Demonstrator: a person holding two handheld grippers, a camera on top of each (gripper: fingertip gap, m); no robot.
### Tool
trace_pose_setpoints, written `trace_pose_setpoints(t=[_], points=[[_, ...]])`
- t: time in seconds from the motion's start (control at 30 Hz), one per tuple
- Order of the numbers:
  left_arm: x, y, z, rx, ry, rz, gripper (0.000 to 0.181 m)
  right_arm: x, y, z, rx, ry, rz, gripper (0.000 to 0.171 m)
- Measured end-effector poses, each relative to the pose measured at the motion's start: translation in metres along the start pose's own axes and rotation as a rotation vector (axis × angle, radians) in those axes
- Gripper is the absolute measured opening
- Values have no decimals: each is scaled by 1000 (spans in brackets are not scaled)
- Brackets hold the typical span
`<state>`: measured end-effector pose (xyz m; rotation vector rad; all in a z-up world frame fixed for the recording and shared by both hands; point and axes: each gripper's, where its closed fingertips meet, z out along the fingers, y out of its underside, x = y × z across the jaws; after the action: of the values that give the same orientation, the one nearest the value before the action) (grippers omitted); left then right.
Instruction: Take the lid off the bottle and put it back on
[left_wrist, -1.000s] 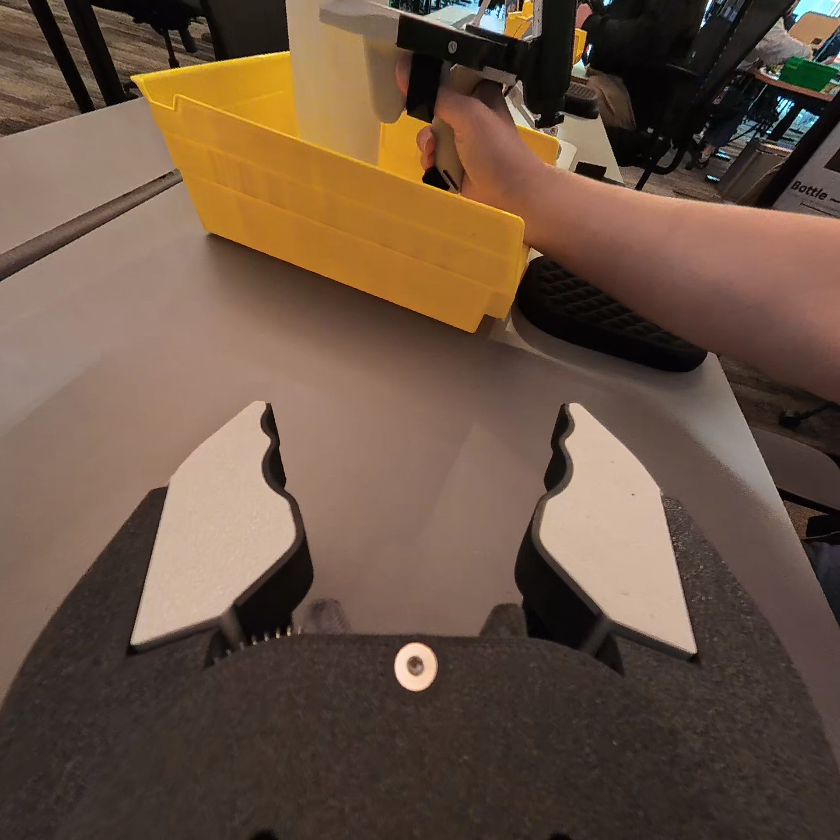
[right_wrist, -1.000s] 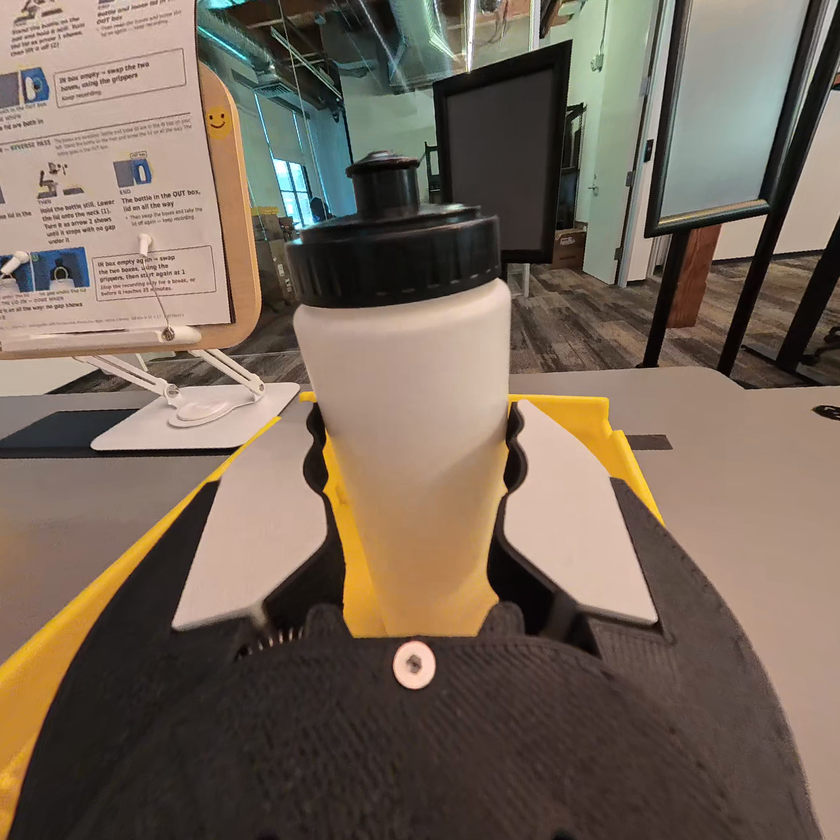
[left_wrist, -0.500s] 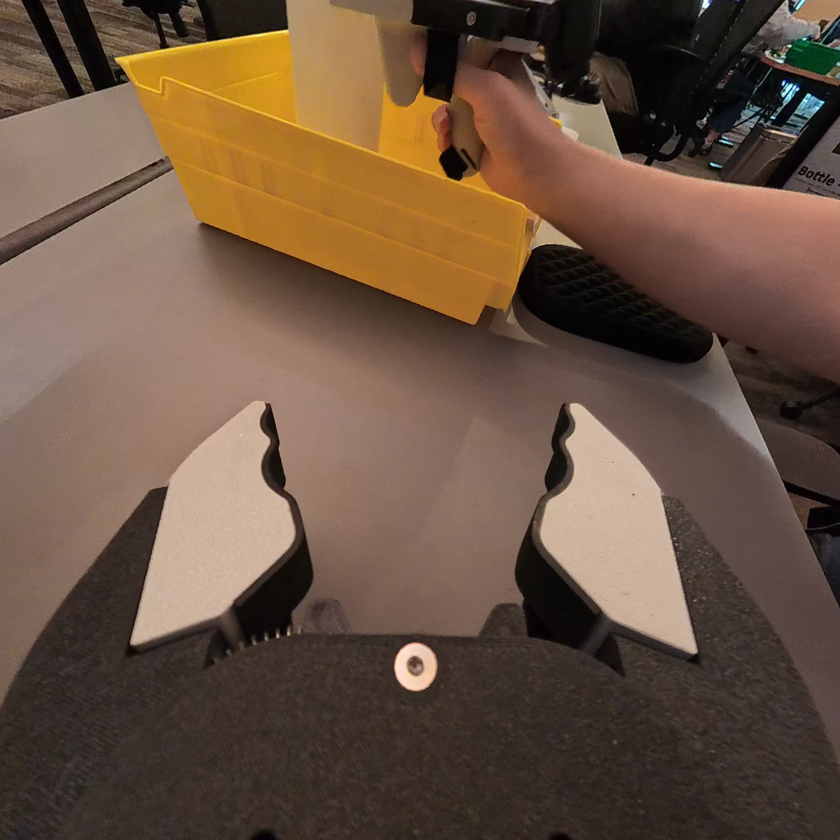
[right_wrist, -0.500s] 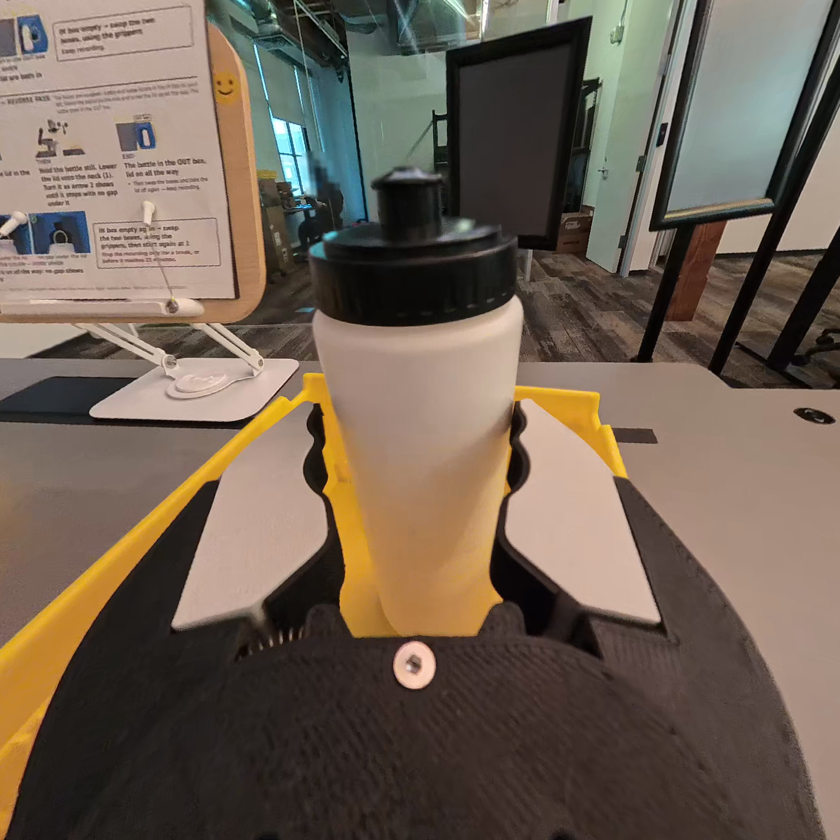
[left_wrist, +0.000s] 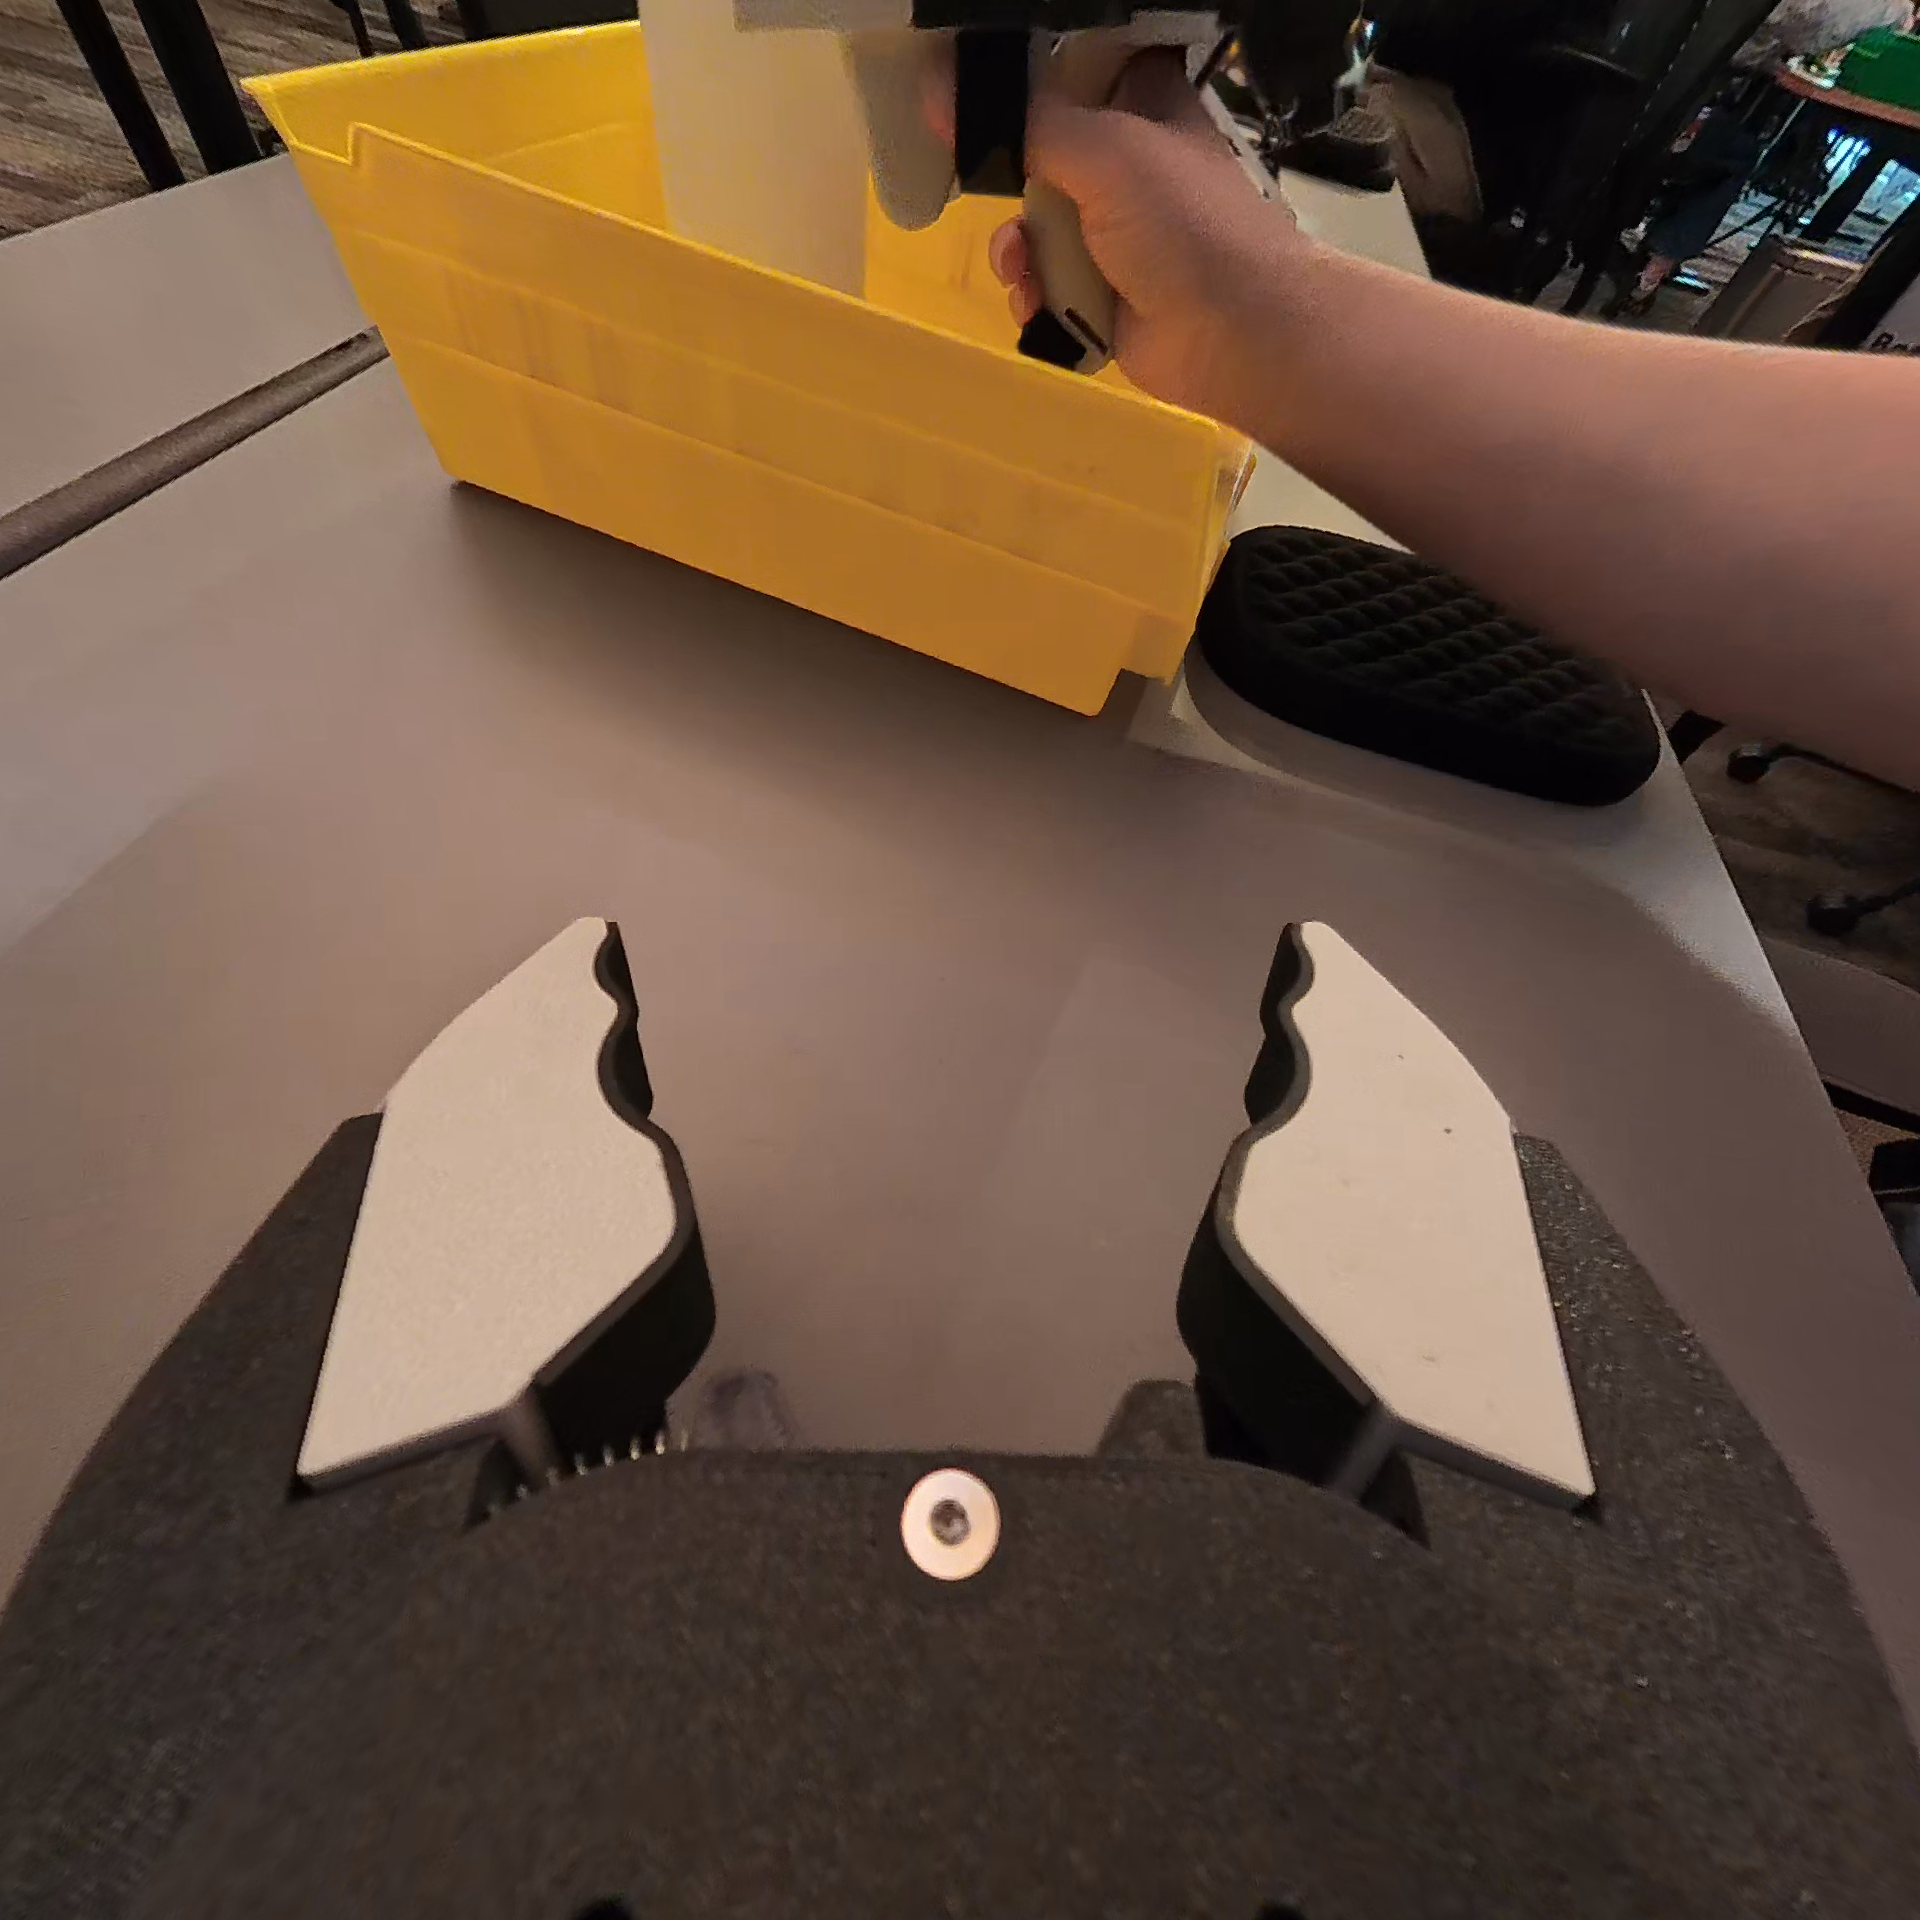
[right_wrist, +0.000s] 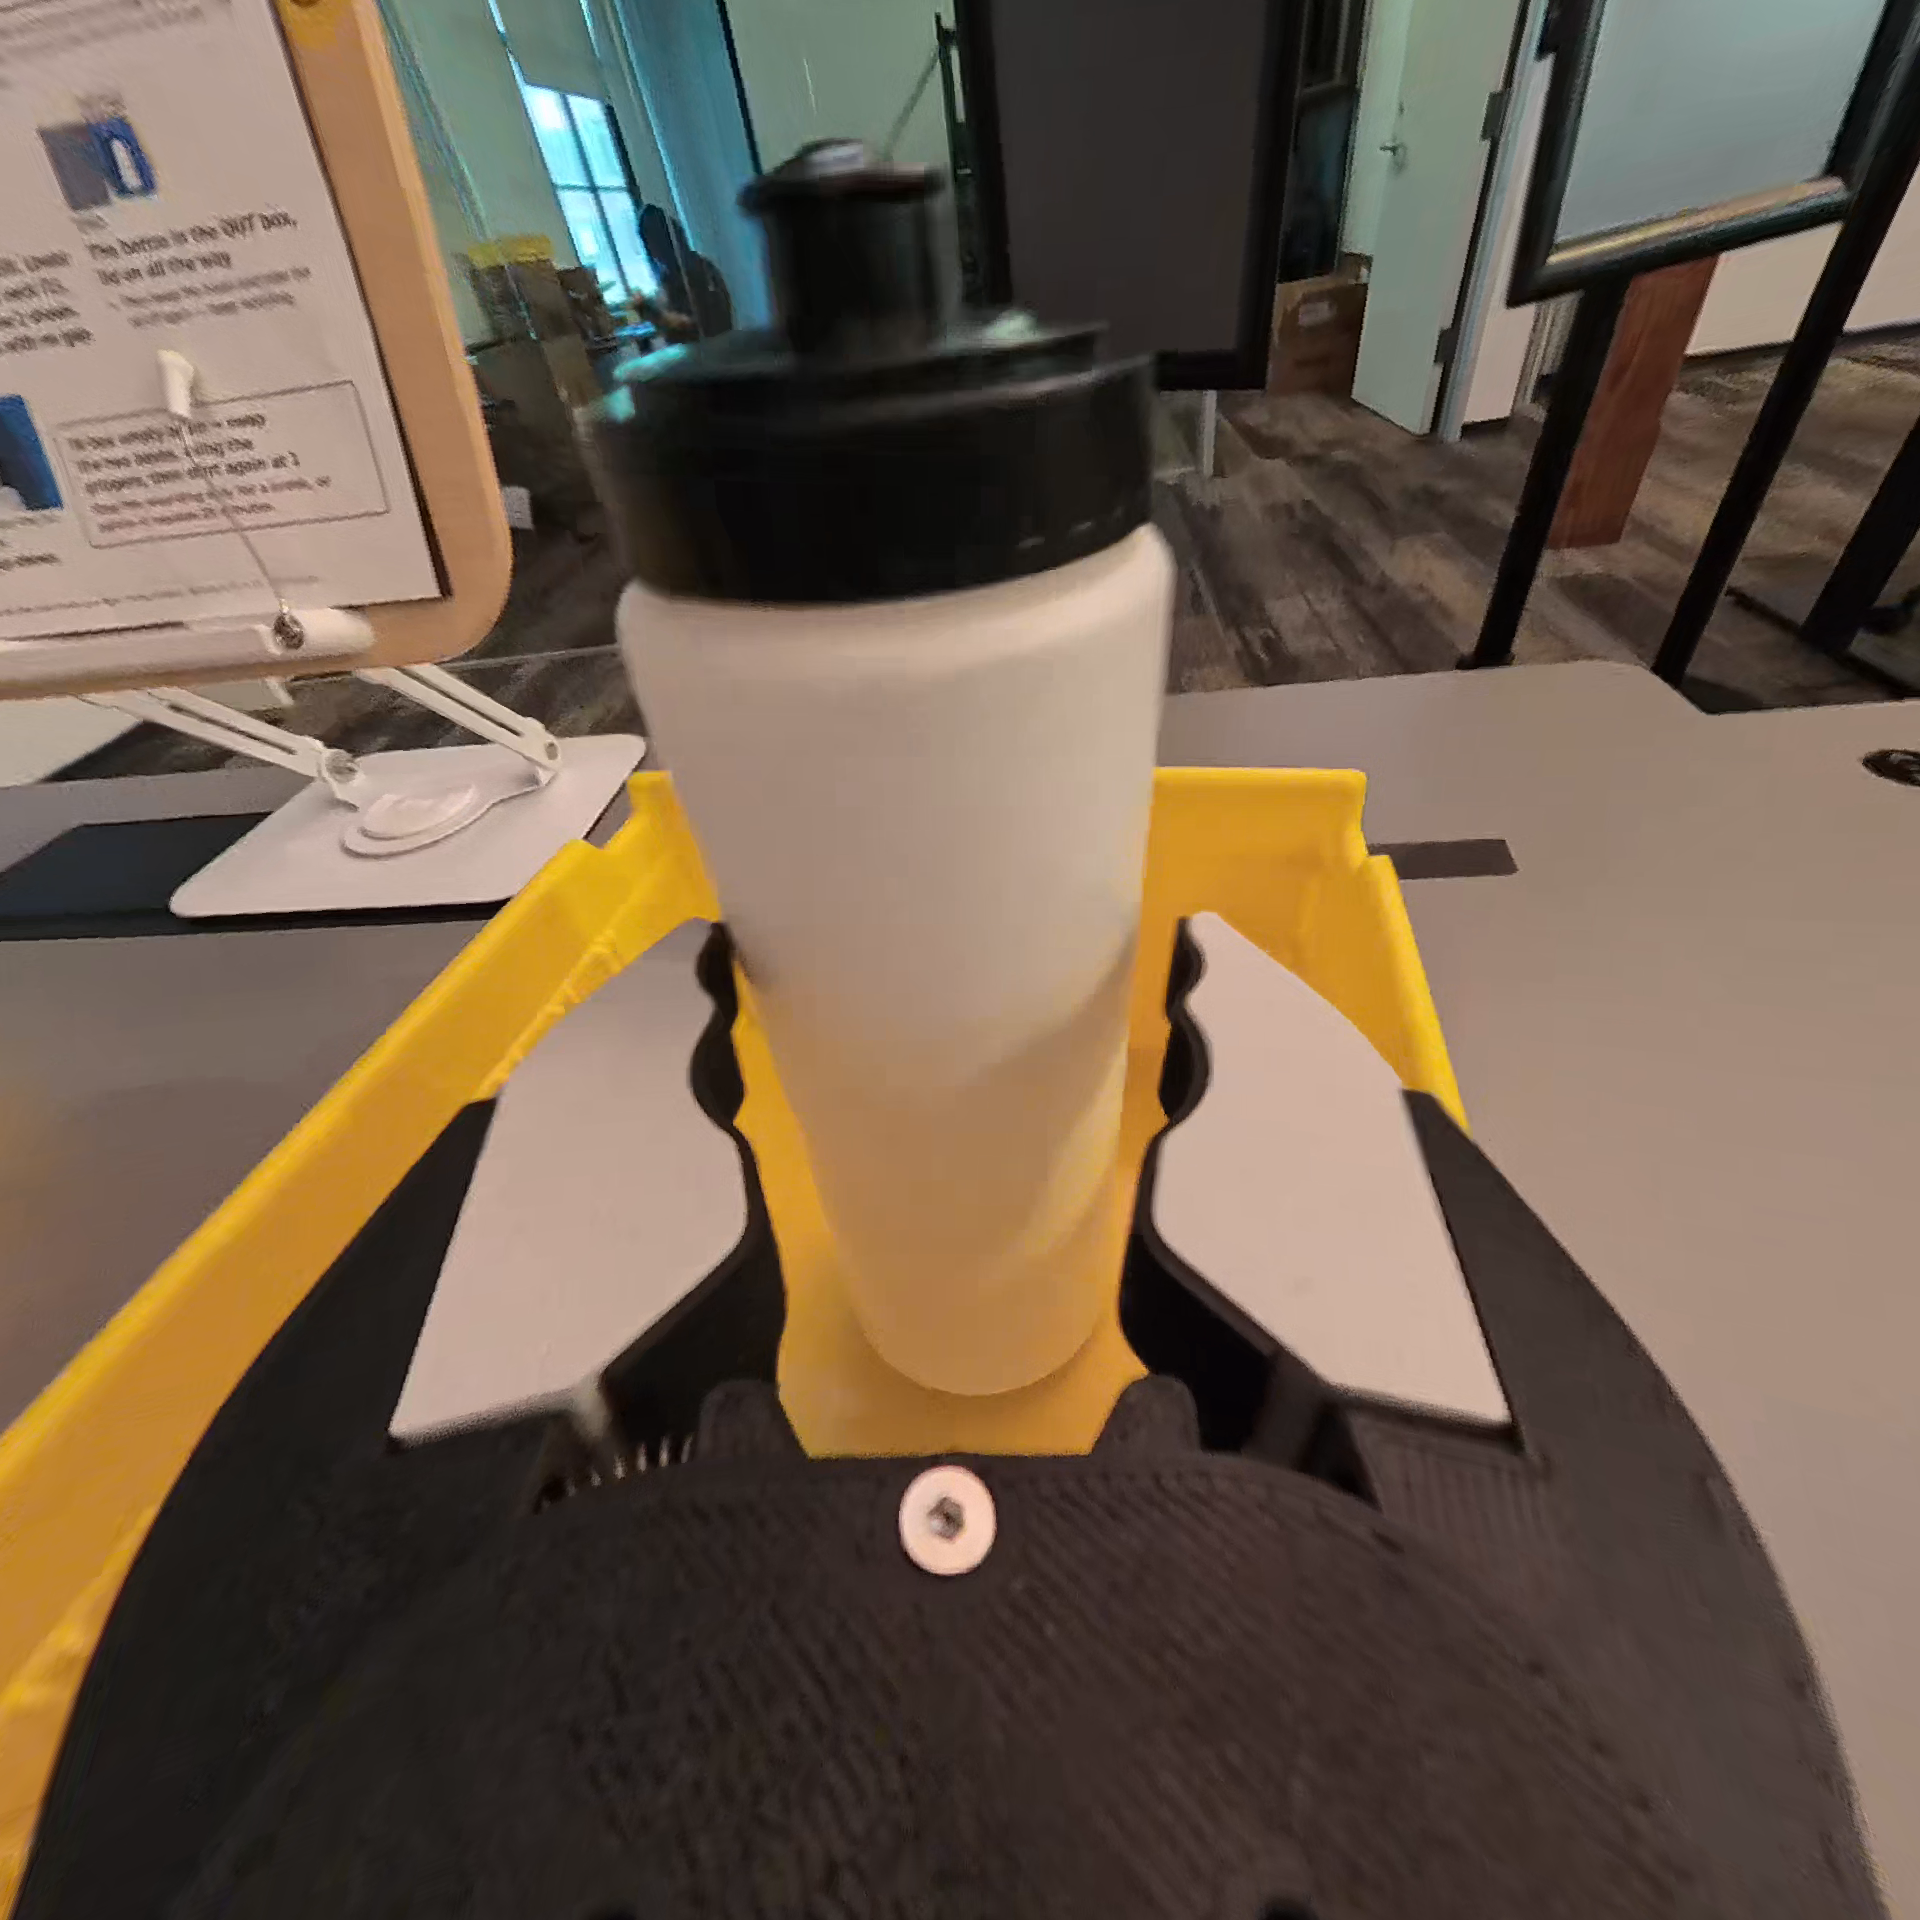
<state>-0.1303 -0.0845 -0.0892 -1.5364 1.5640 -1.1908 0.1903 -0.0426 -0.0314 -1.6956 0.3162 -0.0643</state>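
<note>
The yellow bin (right_wrist: 1299, 862) is taken here as the landmark. It is placed on the grey table (left_wrist: 883, 831), and the white bottle (right_wrist: 935, 935) is seen upright above its inside – its base appears to be a little over the yellow floor, though whether it touches the floor cannot be told. The black lid (right_wrist: 883, 468) is screwed on the top of the bottle, with a black spout in the middle.

The right gripper (right_wrist: 951, 997) is positioned over the near end of the bin. Its jaws are closed against the two sides of the bottle, at the lower half of the white body, and the fingers (right_wrist: 1309, 1195) are pressed to it. In the left wrist view this gripper is held by a hand (left_wrist: 1143, 218) over the right part of the bin, and the forearm is stretched out to the right of the bin.

The left gripper (left_wrist: 951, 997) is kept well in front of the bin, over bare table. Its jaws are spread wide and nothing is found between them.

Just beside the right corner of the bin, a black textured pad (left_wrist: 1423, 665) is laid on the table. Behind the bin and to its left, a paper sheet on a wooden board (right_wrist: 416, 312) is supported by a white stand (right_wrist: 416, 821).
</note>
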Motion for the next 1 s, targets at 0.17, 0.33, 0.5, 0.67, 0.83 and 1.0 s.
trace_pose_setpoints(t=[0.17, 0.33, 0.5, 0.67, 0.83, 1.0], points=[[-4, 0, -1, 2, -1, -13, 113, -8, -3, 4, -50, -54, -11, 73], [-5, 1, -1, -2, 0, -17, 113, -22, -15, -7, -253, -116, -20, 73], [-4, 3, 1, -9, 2, -14, 113, -33, -8, -26, -542, -154, 12, 73], [-5, 2, -1, -4, -3, -19, 113, -36, 12, -33, -714, -152, 56, 73], [-5, 0, -2, 4, -6, -18, 113, -36, 32, -30, -810, -148, 130, 73], [-5, 2, -1, -6, -4, -21, 113, -27, 53, -23, -911, -119, 174, 73]])
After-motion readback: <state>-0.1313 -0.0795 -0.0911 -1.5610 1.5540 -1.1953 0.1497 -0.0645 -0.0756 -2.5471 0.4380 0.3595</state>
